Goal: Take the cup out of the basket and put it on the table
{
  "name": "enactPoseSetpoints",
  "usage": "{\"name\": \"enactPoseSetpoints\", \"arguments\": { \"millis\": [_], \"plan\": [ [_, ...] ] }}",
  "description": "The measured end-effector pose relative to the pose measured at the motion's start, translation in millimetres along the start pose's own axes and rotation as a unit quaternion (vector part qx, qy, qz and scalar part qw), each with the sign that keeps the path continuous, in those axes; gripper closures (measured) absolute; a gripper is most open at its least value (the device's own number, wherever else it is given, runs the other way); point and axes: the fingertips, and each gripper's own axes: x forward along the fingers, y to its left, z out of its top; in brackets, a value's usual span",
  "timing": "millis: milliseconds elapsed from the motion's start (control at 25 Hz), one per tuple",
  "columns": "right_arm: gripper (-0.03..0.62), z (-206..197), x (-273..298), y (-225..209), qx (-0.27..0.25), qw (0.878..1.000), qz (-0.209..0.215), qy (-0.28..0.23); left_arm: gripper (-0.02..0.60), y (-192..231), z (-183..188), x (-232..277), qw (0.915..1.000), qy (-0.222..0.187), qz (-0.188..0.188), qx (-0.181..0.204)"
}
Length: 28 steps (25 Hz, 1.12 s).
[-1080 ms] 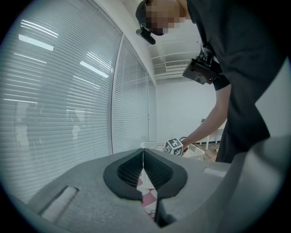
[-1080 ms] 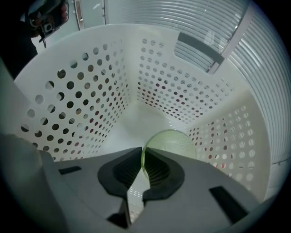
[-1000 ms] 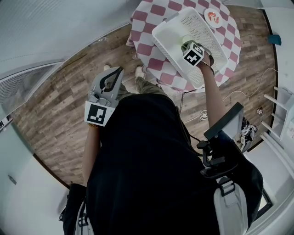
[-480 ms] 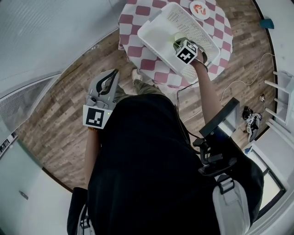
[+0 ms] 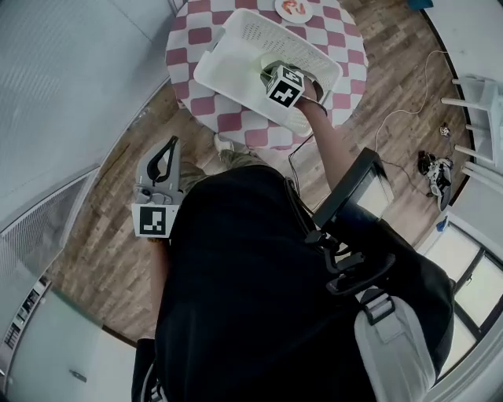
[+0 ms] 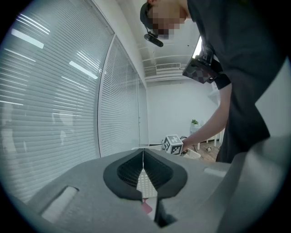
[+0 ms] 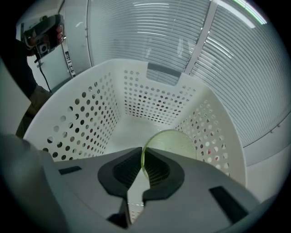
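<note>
Grey and black, the left gripper [image 6: 143, 160] hangs low by the person's side, over the wood floor [image 5: 102, 212]. Its jaws are pressed together with nothing in them, so it has no job right now. Further out, the person's right arm reaches over the round table [image 5: 189, 41] with its red and white checked cloth. The right gripper [image 7: 142, 157] is down inside the white basket [image 7: 91, 119], the one with all the little holes in its walls. Its jaws are pinched tight on the thin rim of the pale green cup [image 7: 176, 140], with one pad inside the cup and one pad outside. The cup is in the basket, close to the wall on the right in the right gripper view. I cannot tell if its bottom is touching the basket floor. So the grab looks done, and I think the lifting part comes now. The next move should go straight up, high enough to clear the basket's tall wall. Then it should go sideways to a bare bit of the checked cloth and set the cup down gently. At the far edge of the table sits a small plate [image 5: 293, 8] with food on it, so that spot is best left alone.
</note>
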Motion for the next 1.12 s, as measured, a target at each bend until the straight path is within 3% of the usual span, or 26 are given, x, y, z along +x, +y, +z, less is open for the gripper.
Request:
{"name": "enactPoseSetpoints", "arguments": {
  "millis": [680,1120],
  "plan": [
    [0.568,36.3,-53.4,-17.8,0.044,0.995,-0.042,-0.077,0.575,-12.0,4.5,12.8,0.9990,-0.006,-0.040,0.019],
    [0.568,39.2,-81.2,-23.4,0.053,0.992,-0.073,-0.089,0.575,-16.3,10.0,14.2,0.9982,-0.023,-0.051,0.022]
  ]
}}
